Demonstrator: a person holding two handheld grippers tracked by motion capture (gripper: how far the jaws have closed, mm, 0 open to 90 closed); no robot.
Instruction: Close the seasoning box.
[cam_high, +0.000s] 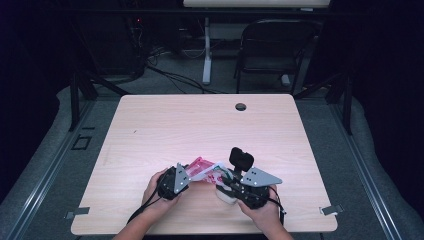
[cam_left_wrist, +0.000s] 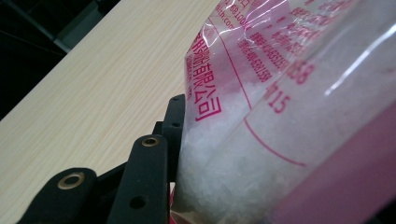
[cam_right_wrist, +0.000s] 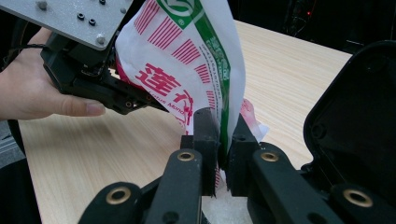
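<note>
Bag (cam_high: 204, 169) of white crystals up off counter (cam_high: 200, 125), near front edge, strung between both tools. Left tool (cam_high: 186, 176) clamped on one end, jaw flat against plastic. Right tool (cam_right_wrist: 223, 140) pinching bag's edge, jaws narrow, pads on film. Left hand (cam_right_wrist: 35, 88) wrapped round its tool.

Table lit from above, surroundings dark; close-ups blur softly.
</note>
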